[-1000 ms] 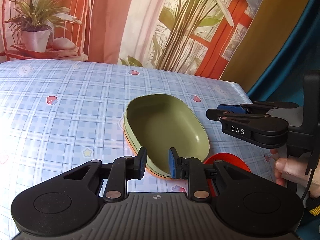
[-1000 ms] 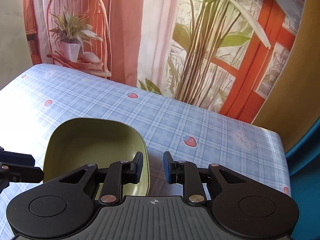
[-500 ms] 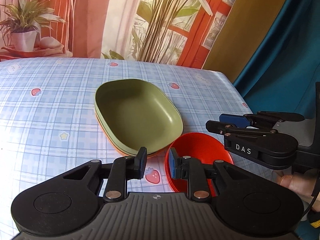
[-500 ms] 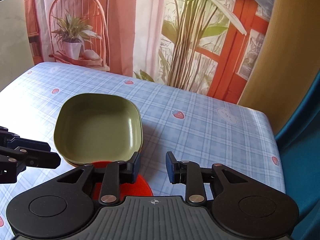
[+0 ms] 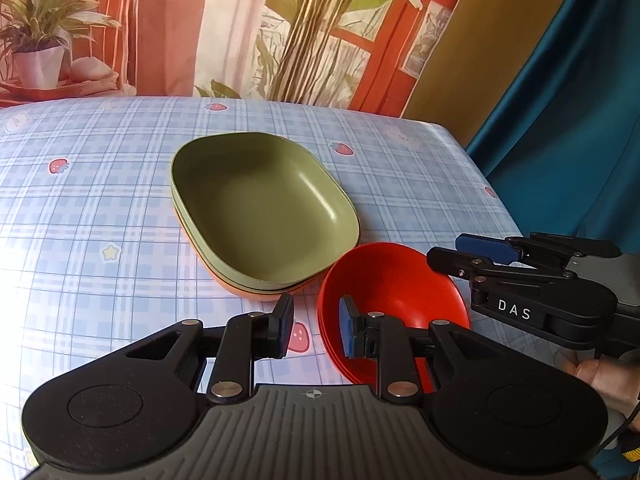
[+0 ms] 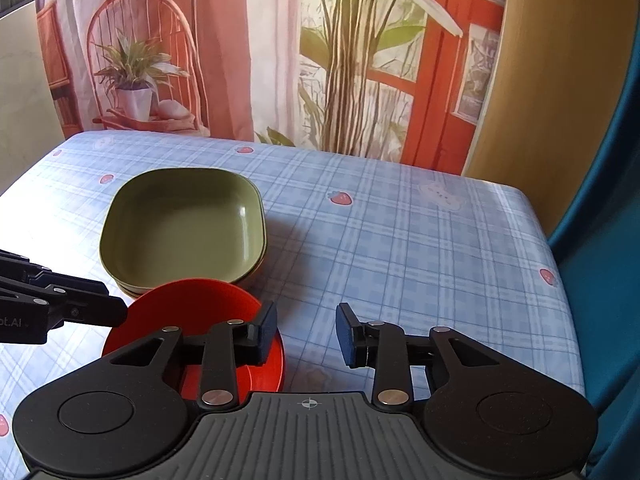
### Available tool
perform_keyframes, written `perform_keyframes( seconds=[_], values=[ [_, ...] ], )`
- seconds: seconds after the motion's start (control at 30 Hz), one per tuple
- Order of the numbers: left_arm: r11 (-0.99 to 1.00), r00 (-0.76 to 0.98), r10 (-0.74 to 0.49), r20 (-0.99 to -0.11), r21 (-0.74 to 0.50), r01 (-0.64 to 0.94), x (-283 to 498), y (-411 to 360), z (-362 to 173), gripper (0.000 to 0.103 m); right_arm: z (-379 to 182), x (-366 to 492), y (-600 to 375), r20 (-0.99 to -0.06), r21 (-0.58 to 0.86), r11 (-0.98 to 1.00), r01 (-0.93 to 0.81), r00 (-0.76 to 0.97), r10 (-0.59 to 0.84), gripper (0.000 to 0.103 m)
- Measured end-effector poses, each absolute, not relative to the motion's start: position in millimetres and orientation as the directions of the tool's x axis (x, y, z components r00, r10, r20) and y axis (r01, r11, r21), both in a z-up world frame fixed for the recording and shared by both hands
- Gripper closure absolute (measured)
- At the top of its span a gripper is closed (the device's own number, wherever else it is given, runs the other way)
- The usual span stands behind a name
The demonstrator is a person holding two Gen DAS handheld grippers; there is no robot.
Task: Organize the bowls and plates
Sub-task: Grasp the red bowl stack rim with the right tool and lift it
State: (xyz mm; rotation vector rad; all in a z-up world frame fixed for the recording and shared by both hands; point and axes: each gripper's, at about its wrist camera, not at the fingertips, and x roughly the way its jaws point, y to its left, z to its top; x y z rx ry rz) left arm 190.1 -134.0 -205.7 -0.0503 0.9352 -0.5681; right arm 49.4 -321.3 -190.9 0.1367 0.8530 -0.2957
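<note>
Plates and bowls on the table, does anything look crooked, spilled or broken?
Nothing stands out. The green dishes sit nested and level on an orange one, the red bowls are stacked upright beside them, and nothing is spilled on the tablecloth.

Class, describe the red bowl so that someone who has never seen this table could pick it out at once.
Start at the blue checked tablecloth with its strawberry prints and find the stack of green rectangular dishes near its middle. Right in front of that stack, at the table's near edge, sits the red bowl. It is the only round, red dish; its neighbours are green, squarish and larger.
</note>
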Motion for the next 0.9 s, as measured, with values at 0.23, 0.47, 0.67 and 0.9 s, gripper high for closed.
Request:
perform_keyframes(
  seconds=[0.23,0.47,0.67,0.9],
  values=[
    [0.844,0.445,-0.501,-0.743,-0.306,0.44,190.9,-134.4,-207.0,0.071,-190.9,38.7,-321.8,-0.76,0.019,0.951,0.308,0.623,-0.186,0.072],
    [0.832,0.414,-0.512,-0.753,-0.316,0.455,190.5,-139.8,-216.1,0.069,-197.8,36.1,-323.3,-0.774,0.042,0.948,0.315,0.61,-0.168,0.07],
    [0.823,0.37,-0.519,-0.77,-0.334,0.46,187.6,-143.0,-231.6,0.069,-210.5,38.8,-320.5,-0.801,0.071,0.943,0.324,0.582,-0.14,0.07],
    [0.815,0.351,-0.532,-0.77,-0.354,0.459,181.9,-144.4,-242.1,0.069,-221.1,37.7,-311.7,-0.82,0.101,0.942,0.319,0.564,-0.103,0.07]
  ],
)
